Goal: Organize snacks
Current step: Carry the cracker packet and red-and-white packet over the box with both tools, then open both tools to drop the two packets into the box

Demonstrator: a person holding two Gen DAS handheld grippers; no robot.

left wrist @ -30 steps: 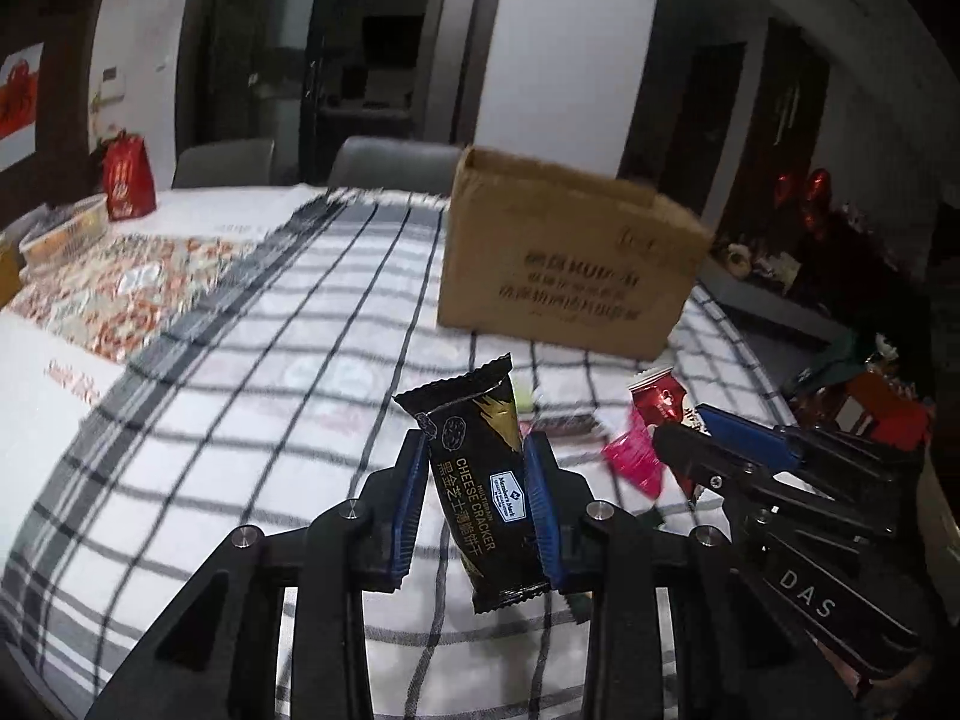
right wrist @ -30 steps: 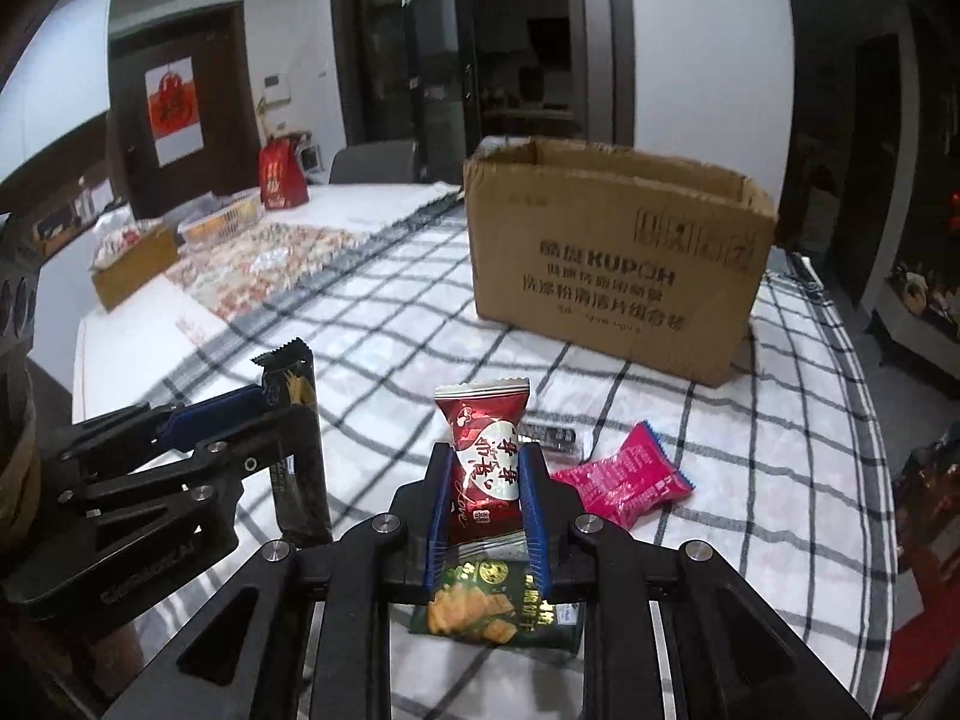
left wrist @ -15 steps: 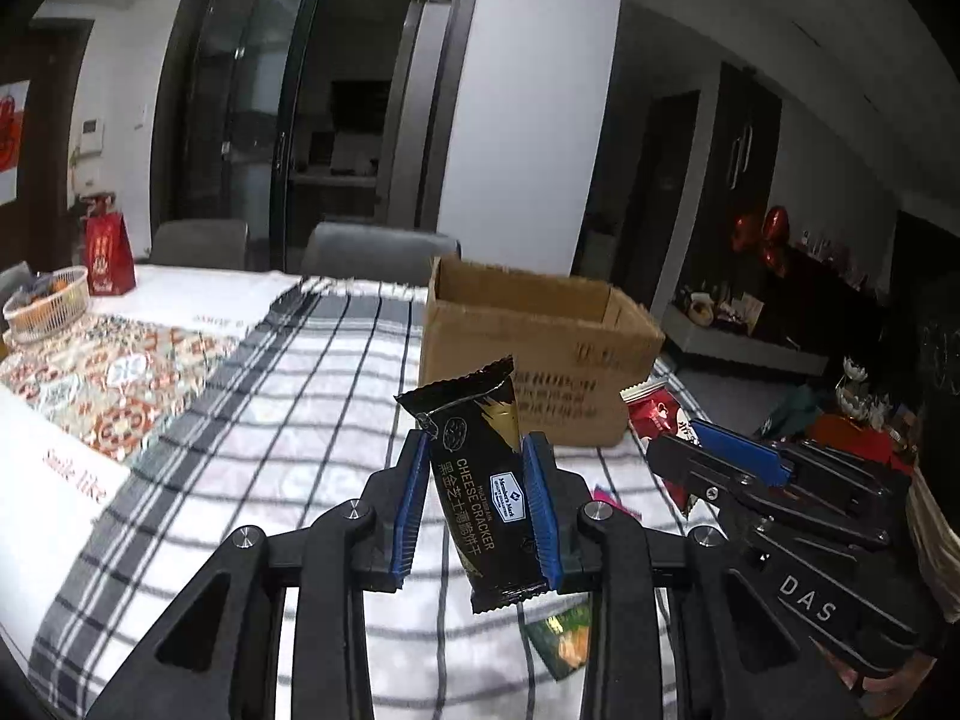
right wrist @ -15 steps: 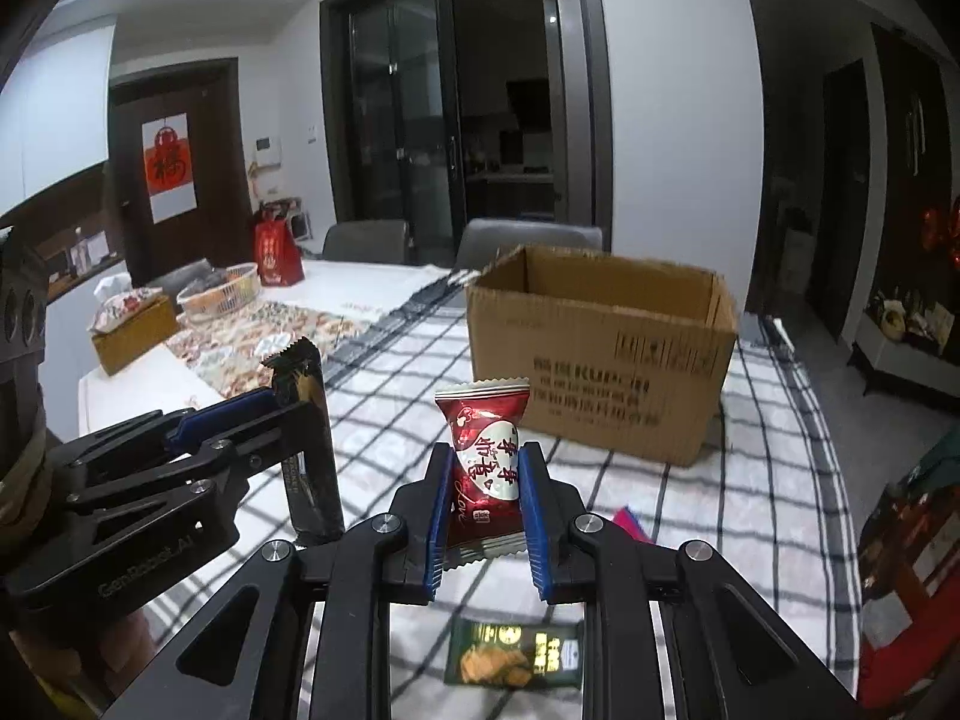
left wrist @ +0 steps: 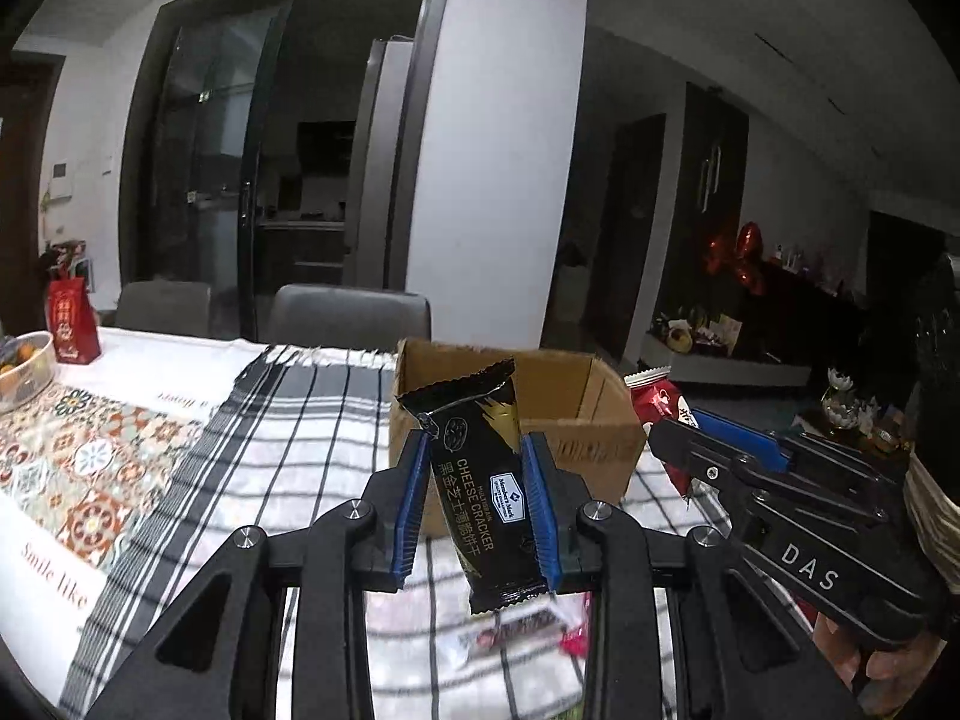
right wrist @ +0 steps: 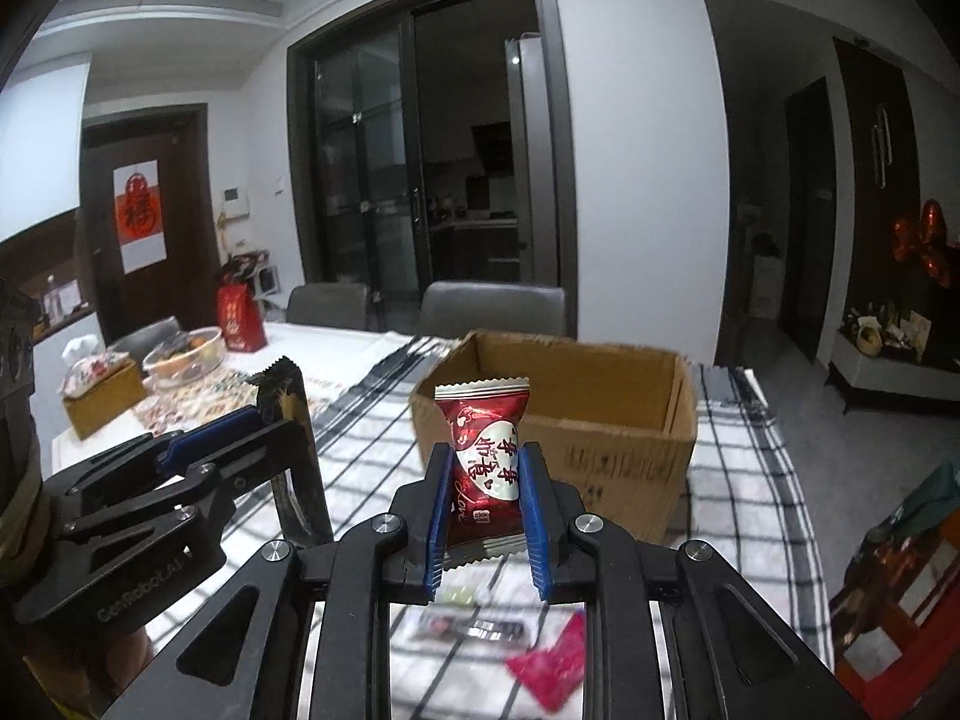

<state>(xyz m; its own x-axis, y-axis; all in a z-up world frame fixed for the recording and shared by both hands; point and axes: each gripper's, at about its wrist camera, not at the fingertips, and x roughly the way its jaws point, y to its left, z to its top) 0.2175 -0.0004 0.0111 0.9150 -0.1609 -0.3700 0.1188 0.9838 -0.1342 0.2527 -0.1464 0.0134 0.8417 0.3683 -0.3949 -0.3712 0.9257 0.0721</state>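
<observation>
Left gripper (left wrist: 477, 501) clamped on black cheese cracker packet (left wrist: 480, 480), upright, raised above counter (left wrist: 312, 438). Right gripper (right wrist: 485, 510) clamped on red candy packet (right wrist: 485, 462), before open cardboard box (right wrist: 600, 408).

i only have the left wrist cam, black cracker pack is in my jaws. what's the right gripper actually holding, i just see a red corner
Observer: The right gripper is shut on a red candy packet with a white heart label, held upright.
Operator: anything already in the box
Observer: From the right wrist view the cardboard box is open at the top; only bare inner walls show, its floor is hidden.
Operator: whats left on the cloth
Observer: Below the right gripper lie a pink packet and a blurred dark-printed wrapper on the checked cloth.
</observation>
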